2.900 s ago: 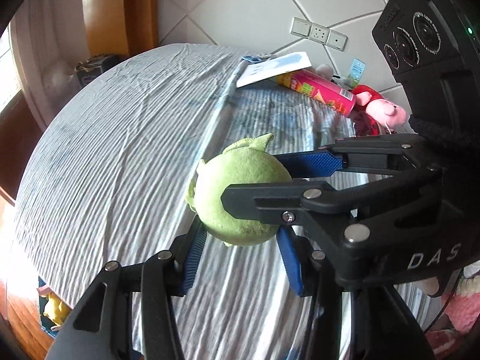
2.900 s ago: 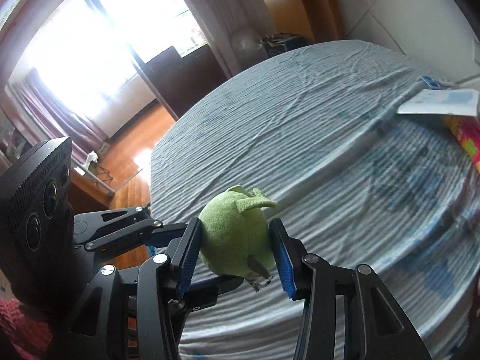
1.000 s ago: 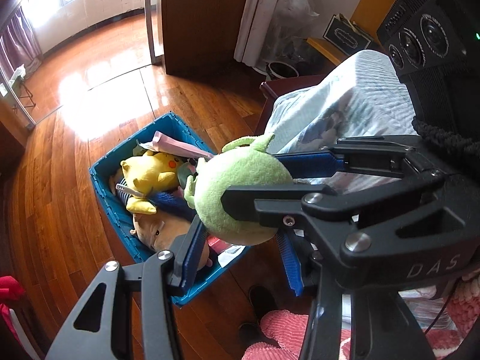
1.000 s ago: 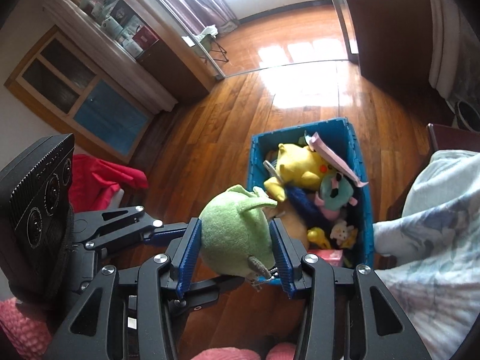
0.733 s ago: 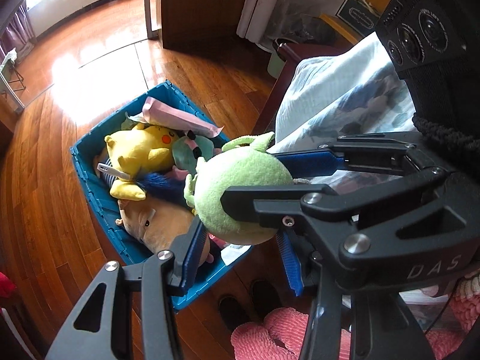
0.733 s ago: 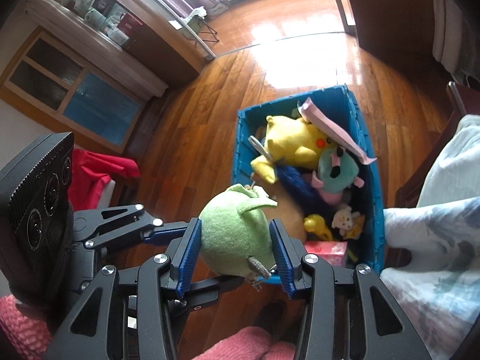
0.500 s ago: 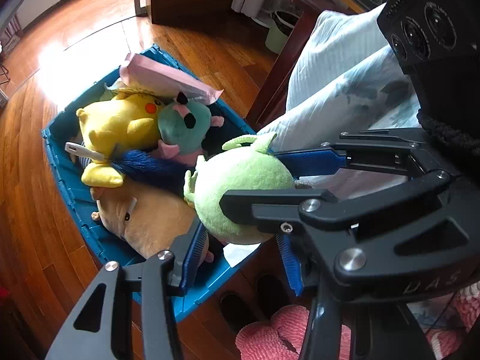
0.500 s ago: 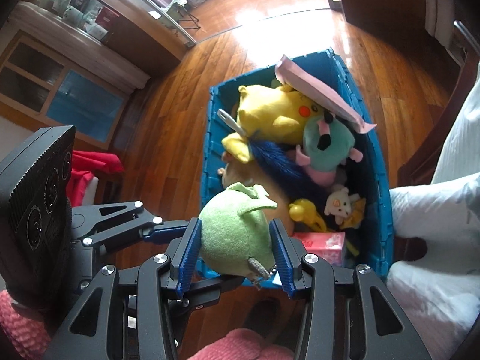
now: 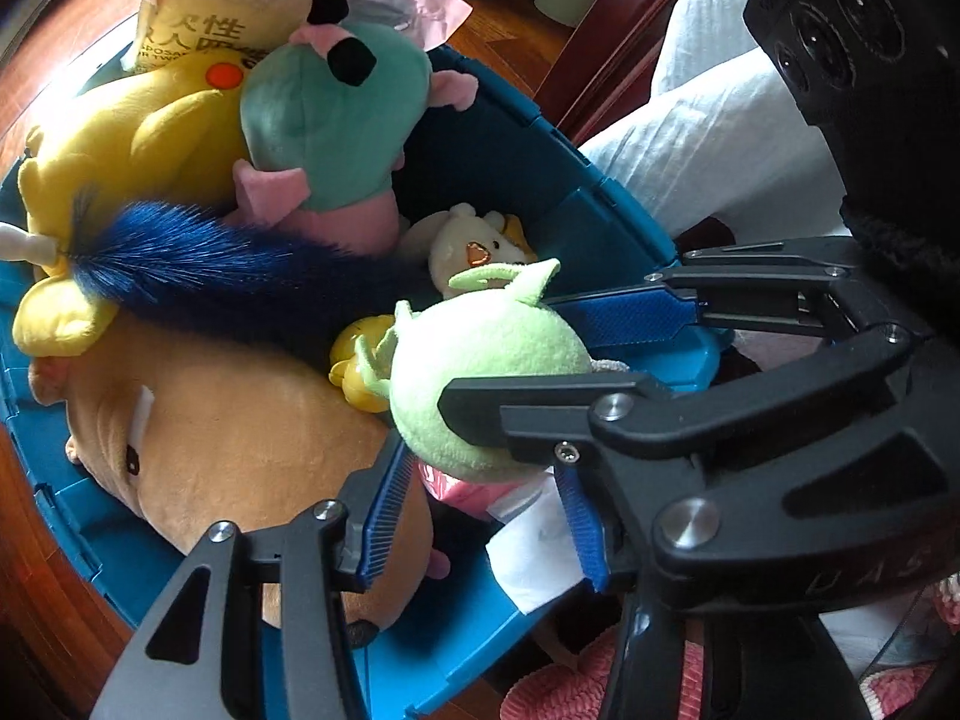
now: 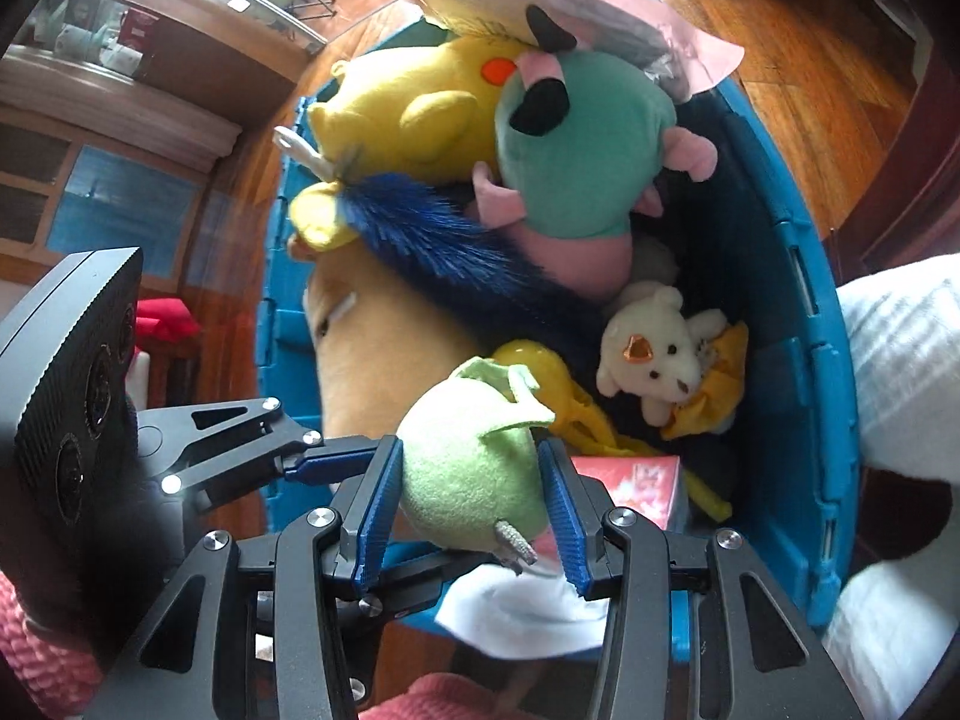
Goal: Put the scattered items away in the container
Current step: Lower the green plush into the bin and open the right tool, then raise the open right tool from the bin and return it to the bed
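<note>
Right wrist view: the blue bin lies below both grippers, packed with a tan plush, a yellow plush and a teal plush. Right gripper and left gripper both clamp the green plush just above the bin's near end.
</note>
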{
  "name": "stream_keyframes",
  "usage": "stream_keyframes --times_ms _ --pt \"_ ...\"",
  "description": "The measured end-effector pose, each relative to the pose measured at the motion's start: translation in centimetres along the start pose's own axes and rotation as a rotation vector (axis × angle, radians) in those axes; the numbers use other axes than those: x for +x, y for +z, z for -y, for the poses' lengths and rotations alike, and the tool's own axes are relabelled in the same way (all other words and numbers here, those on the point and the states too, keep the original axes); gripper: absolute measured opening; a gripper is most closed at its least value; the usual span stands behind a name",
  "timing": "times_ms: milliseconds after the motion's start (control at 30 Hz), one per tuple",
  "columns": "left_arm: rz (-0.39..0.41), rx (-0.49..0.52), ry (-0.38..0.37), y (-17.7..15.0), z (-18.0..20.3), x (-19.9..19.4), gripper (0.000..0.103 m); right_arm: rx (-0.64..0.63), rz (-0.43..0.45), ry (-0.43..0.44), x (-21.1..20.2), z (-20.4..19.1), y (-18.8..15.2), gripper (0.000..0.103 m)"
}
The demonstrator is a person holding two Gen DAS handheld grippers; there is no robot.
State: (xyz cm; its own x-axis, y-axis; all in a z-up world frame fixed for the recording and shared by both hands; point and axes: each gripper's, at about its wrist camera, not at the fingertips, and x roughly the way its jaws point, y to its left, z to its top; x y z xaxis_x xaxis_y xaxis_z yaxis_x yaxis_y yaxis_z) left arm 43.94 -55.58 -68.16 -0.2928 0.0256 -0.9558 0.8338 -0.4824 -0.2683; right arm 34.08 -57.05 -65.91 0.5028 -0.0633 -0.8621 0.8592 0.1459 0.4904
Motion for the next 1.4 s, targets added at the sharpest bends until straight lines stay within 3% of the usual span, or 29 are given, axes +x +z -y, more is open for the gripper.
stream_keyframes --times_ms 233,300,333,767,1400 --pt "-0.021 -0.046 0.076 0.5 -1.1 1.8 0.05 0.012 0.0 -0.049 0.8 1.3 0.6 0.048" --pt "-0.018 -0.05 0.095 0.5 -1.2 1.6 0.063 0.009 -0.002 -0.065 0.8 1.3 0.6 0.049" --pt "-0.015 -0.053 0.099 0.4 -1.1 1.4 0.064 0.007 -0.004 -0.074 0.9 1.3 0.7 0.05" --pt "0.021 -0.079 0.152 -0.2 -0.4 -1.1 0.065 -0.027 0.011 -0.116 -0.8 -1.2 0.8 0.05" --pt "0.084 -0.158 0.268 -0.4 -2.7 -13.2 0.065 -0.005 0.102 -0.201 -8.7 -7.2 1.3 0.05"
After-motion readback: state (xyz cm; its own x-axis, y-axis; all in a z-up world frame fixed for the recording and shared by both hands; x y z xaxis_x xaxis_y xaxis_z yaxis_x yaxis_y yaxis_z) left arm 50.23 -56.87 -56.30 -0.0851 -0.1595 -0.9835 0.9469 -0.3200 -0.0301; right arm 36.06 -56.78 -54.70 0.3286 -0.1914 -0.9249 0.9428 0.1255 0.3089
